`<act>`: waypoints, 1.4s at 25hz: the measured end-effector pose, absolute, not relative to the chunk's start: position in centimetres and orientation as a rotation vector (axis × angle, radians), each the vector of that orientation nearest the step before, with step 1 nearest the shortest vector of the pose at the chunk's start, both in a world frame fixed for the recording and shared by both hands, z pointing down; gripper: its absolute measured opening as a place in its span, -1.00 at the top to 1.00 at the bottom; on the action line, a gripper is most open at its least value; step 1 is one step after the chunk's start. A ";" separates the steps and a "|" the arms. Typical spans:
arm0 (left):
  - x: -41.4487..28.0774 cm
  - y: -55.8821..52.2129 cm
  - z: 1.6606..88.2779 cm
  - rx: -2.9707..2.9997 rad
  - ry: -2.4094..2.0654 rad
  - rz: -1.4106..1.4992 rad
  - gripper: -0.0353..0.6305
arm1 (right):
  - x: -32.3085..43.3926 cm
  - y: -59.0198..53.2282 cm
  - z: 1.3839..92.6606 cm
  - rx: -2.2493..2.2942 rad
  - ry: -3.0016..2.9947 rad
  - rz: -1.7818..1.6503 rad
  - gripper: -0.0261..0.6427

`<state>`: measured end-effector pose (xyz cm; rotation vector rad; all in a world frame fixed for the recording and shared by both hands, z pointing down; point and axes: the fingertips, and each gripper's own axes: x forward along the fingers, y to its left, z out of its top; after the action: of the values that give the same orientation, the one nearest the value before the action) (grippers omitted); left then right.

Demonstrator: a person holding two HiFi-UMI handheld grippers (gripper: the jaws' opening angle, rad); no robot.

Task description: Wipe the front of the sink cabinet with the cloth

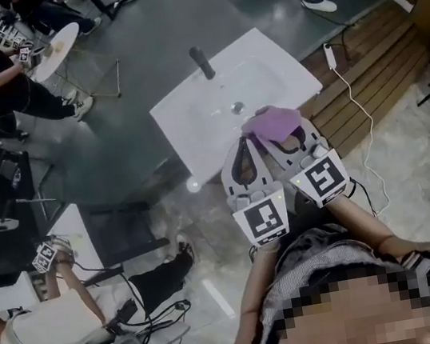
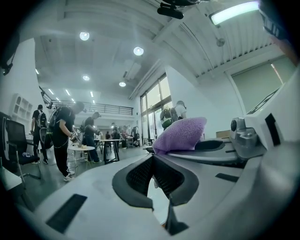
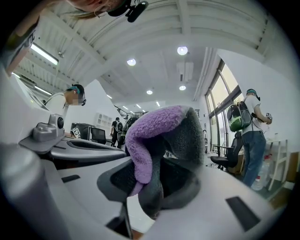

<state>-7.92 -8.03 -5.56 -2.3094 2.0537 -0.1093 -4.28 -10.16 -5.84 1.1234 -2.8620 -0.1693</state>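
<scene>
Between jaws of the right gripper (image 3: 157,176), the cloth (image 3: 147,136) sits pinched.

Purple cloth (image 1: 272,124) was soft, fluffy terry, sink (image 1: 191,122) smooth glossy white, tap (image 1: 201,62) dark and matt, right gripper (image 3: 151,183) shell matt pale plastic with ribbed black pads (image 3: 118,180), decking (image 1: 377,72) slatted bare wood.

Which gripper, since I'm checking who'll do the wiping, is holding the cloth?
The right gripper: its jaws are clamped on the purple cloth. The left gripper has its jaws closed together with nothing between them.
</scene>
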 end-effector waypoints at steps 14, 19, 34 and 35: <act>-5.9 -7.8 -6.1 -2.236 2.123 -0.107 0.89 | -1.8 -10.1 -6.7 1.052 -2.900 -0.176 0.43; -2.1 -8.1 -7.2 -2.244 2.150 -0.081 0.89 | 2.0 -10.5 -7.4 1.022 -2.885 -0.146 0.43; 4.9 -6.9 -8.4 -2.139 2.235 -0.127 0.89 | 9.2 -9.8 -7.8 0.815 -2.894 -0.183 0.43; 5.0 -7.2 -8.6 -2.129 2.234 -0.125 0.89 | 9.2 -10.0 -7.9 0.799 -2.893 -0.199 0.43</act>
<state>4.99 -7.19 -8.59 -2.1287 2.2336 -0.1246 9.24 -10.02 -7.91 0.7994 -2.8934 -0.1988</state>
